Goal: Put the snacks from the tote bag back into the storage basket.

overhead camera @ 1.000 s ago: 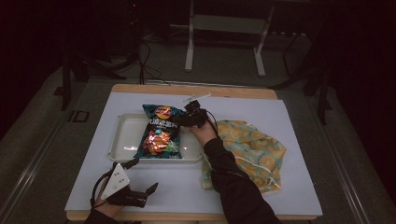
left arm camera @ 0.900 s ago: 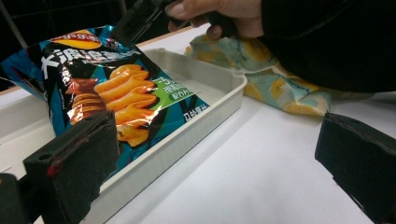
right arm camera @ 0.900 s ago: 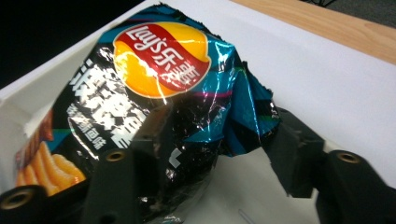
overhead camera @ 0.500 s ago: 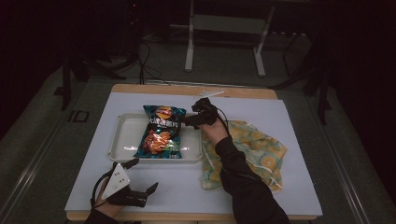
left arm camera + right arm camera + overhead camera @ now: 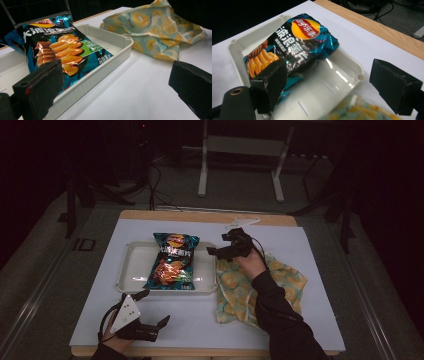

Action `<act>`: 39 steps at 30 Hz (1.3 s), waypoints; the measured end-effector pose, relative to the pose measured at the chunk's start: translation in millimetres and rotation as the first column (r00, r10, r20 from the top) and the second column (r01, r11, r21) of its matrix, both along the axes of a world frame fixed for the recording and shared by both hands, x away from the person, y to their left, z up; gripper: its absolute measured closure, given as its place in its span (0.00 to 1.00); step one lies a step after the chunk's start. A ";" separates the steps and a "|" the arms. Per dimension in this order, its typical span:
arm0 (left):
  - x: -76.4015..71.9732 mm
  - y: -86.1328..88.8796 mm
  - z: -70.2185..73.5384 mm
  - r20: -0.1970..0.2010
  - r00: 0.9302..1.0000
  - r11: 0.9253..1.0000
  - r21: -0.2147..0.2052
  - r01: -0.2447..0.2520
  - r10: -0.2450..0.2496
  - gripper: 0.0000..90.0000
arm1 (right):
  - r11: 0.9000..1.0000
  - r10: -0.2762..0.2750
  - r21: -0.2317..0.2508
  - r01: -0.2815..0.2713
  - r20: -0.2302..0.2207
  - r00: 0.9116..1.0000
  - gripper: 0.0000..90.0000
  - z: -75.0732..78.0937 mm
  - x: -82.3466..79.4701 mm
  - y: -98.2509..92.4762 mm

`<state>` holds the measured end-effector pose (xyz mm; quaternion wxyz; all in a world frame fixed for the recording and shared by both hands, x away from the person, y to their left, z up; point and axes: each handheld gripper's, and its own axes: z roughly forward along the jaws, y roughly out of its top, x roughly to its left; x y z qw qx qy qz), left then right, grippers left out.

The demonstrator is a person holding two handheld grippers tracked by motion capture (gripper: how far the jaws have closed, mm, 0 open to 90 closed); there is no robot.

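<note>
1. Hand-held gripper on the right (image 5: 220, 252), seen from the high view, hangs just beside the right rim of the white tray (image 5: 131, 270), jaws spread wide and holding nothing. The left hand-held gripper (image 5: 152, 312) sits near the front edge of the table (image 5: 310, 270), in front of the tray, jaws also wide apart and empty. A chip bag (image 5: 172, 260) lies lengthwise in the tray, its top overhanging the tray's far rim. A fruit-print cloth (image 5: 280, 280) lies crumpled just right of the tray, under the person's right forearm. A small white object, too small to identify, rests behind the tray near the table's far edge.

2. From the left gripper view, the chip bag (image 5: 53, 48) fills the tray's middle, with the tray's raised rim (image 5: 120, 47) between it and the bare table. The cloth (image 5: 155, 30) touches or nearly touches the tray's corner.

3. From the right gripper view, the bag (image 5: 297, 42) looks puffed and glossy, with bare tray floor (image 5: 332, 82) beside it.

4. Judgement: the bag is probably light, slippery and easily crushed, so its crimped top seal overhanging the rim seems the safest hold. Lifting must clear the rim; open table lies in front of the tray and left of it, while the cloth crowds the right.
</note>
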<state>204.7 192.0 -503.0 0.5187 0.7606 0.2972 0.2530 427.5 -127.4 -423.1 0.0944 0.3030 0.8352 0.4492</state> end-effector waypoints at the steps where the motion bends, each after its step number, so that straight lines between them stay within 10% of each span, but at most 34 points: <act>1: 0.0 0.0 0.0 0.000 1.000 1.000 0.000 0.000 0.000 0.00 | 1.000 -0.001 0.002 0.001 0.004 1.000 0.16 0.6 -1.1 -3.8; 23: 0.1 -0.5 0.0 0.000 1.000 1.000 0.001 0.001 -0.001 0.00 | 0.997 -0.066 0.032 0.064 0.053 0.996 0.17 18.5 -38.8 -90.6; 39: 0.0 -1.3 -0.2 -0.001 1.000 1.000 0.008 0.000 0.001 0.00 | 0.975 -0.207 0.095 0.199 0.075 0.975 0.17 5.8 -66.9 -161.9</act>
